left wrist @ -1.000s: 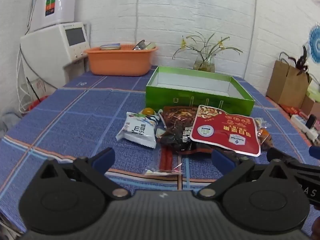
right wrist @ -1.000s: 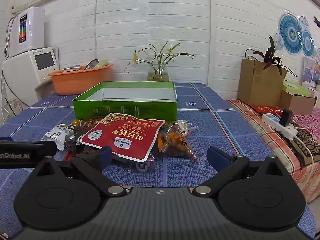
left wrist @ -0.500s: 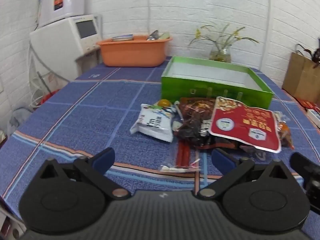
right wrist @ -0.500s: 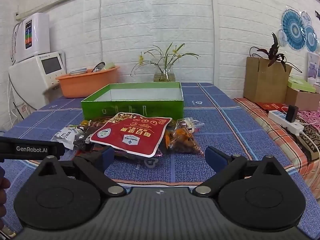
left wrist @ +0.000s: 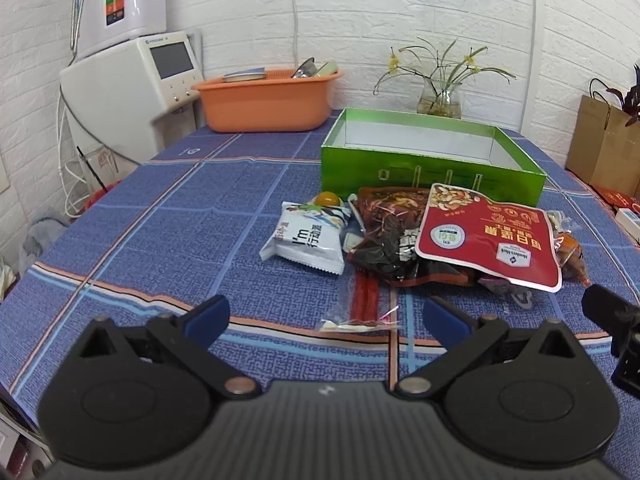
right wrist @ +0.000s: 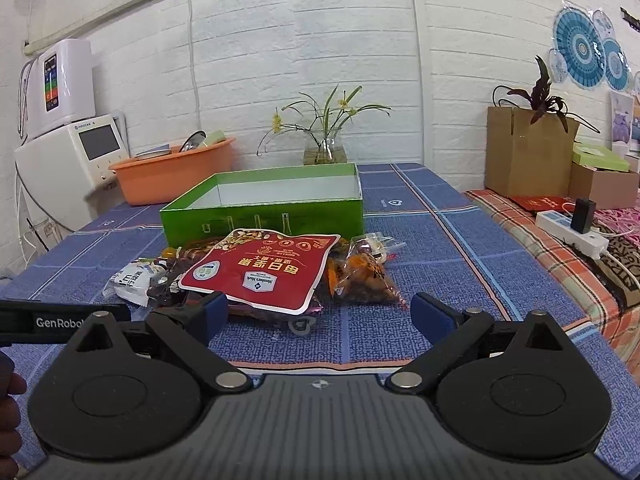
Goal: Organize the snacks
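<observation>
Two grippers: both are being held low over the near edge of the blue patterned tablecloth (left wrist: 160, 216), pointed toward the snack pile.
Left gripper (left wrist: 326, 318): its blue-padded fingers are being kept spread wide, with nothing between them; a clear packet of red sticks (left wrist: 362, 304) is lying on the cloth just ahead of the gap.
Right gripper (right wrist: 320, 312): its fingers are likewise being kept spread apart and empty; the near edge of the red nut pouch (right wrist: 260, 270) is lying just ahead of its left finger.
Snack pile: the snacks are being left heaped on the cloth directly in front of the green box (right wrist: 264, 210).
Red nut pouch: it is being propped on top of the pile, tilted, over a dark snack bag (left wrist: 384, 236).
White packet (left wrist: 308, 238): it is lying at the left of the pile, touching the dark bag.
Orange-filled clear bag (right wrist: 358, 276): it is lying at the right of the pile, beside the pouch.
Green box: it is standing open, its white interior showing no contents from these angles.
Background: an orange basin (left wrist: 268, 100) and a glass vase of flowers (right wrist: 324, 148) are standing beyond the box by the wall.
</observation>
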`<state>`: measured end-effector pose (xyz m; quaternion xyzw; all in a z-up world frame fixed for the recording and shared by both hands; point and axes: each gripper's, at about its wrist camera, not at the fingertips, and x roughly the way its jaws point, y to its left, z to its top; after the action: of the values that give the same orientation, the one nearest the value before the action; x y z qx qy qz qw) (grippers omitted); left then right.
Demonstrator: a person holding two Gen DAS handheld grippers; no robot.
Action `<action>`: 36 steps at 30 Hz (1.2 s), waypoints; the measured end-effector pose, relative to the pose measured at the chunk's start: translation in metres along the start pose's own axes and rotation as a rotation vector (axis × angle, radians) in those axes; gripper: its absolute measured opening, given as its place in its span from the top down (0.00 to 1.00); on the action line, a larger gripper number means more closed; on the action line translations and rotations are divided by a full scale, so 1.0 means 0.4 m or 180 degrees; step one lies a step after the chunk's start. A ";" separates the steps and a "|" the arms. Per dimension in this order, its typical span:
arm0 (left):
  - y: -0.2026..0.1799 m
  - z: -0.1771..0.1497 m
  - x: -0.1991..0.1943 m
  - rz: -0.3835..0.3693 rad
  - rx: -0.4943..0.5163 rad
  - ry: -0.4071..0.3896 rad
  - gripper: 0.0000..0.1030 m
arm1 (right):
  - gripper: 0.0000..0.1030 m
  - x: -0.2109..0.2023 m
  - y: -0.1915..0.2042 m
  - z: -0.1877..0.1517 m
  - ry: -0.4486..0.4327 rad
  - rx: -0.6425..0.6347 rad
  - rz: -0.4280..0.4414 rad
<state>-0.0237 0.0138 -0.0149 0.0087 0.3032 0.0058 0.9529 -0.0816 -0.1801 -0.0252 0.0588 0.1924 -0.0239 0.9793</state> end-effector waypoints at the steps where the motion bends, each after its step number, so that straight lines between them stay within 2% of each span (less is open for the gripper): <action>1: -0.002 -0.002 -0.001 -0.0007 0.0012 0.0000 0.00 | 0.00 0.001 -0.002 0.000 0.0008 0.0021 0.0020; 7: -0.013 -0.005 -0.004 -0.0021 0.0084 -0.0002 0.00 | 0.00 0.003 -0.004 -0.003 0.0030 0.0068 0.0013; 13: -0.015 -0.008 -0.003 -0.0025 0.0082 0.0005 0.00 | 0.00 0.011 -0.010 -0.003 0.0060 0.0079 -0.0138; 23: -0.017 -0.008 0.001 -0.0043 0.0105 0.0057 0.00 | 0.00 0.018 -0.018 -0.004 0.0108 0.0167 -0.0109; 31: -0.015 -0.011 0.004 -0.0066 0.0109 0.0088 0.00 | 0.00 0.019 -0.008 -0.001 0.0116 0.0107 -0.0116; 36: -0.005 -0.009 0.016 -0.0072 0.0047 0.0101 0.00 | 0.00 0.044 0.015 0.010 0.0111 -0.0142 -0.0310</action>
<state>-0.0205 0.0121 -0.0216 0.0122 0.3184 -0.0071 0.9478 -0.0634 -0.1750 -0.0276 0.0279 0.2126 -0.0661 0.9745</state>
